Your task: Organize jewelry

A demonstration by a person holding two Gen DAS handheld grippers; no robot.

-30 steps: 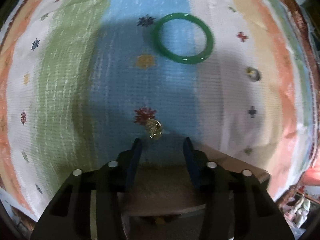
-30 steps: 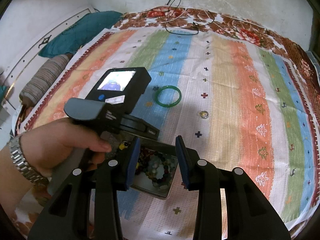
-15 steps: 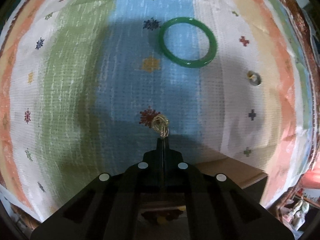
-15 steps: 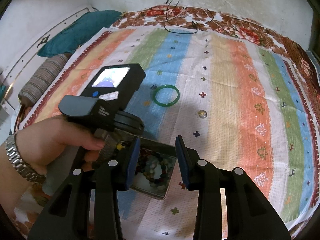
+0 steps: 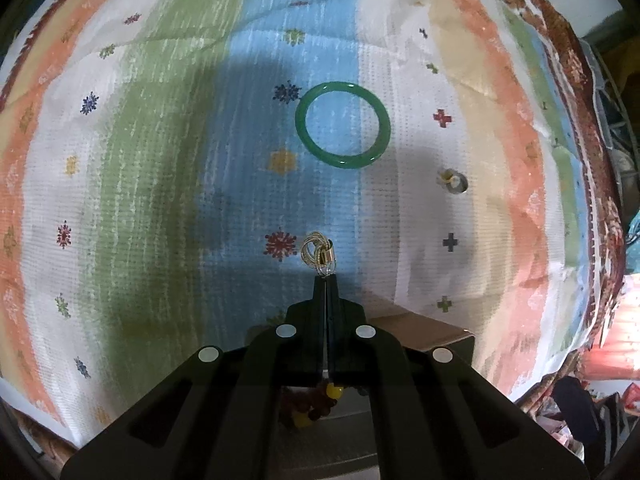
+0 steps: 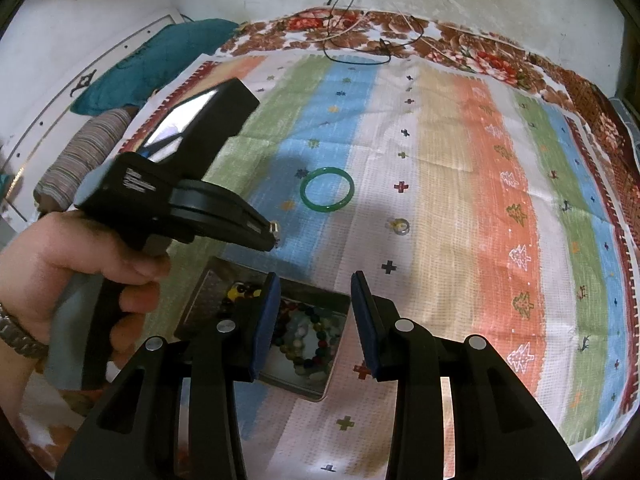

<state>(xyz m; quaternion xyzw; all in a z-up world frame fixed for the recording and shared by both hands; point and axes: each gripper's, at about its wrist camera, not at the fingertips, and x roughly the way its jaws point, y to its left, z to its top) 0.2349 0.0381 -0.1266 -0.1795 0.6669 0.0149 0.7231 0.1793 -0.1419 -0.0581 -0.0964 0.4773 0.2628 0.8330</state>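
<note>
My left gripper (image 5: 327, 280) is shut on a small gold wire ring (image 5: 319, 254), which hangs at its tips above the striped cloth; the right wrist view shows the same gripper (image 6: 274, 236) lifted over the metal tin (image 6: 208, 280). A green bangle (image 5: 342, 125) lies flat on the blue stripe beyond it, also the bangle (image 6: 327, 195) in the right wrist view. A small silver ring (image 5: 454, 180) rests to the right on the white stripe. My right gripper (image 6: 314, 308) hovers open above the tin of beaded bracelets (image 6: 308, 336), nothing between its fingers.
A striped cloth (image 6: 500, 200) covers the bed. A teal pillow (image 6: 148, 64) and a striped bolster (image 6: 80, 156) lie at the far left. Black cables (image 6: 360, 48) trail at the far edge. A person's hand (image 6: 60, 264) with a metal watch holds the left gripper.
The left gripper closed on the gold wire ring and lifted it off the cloth. The right gripper stayed still over the tin.
</note>
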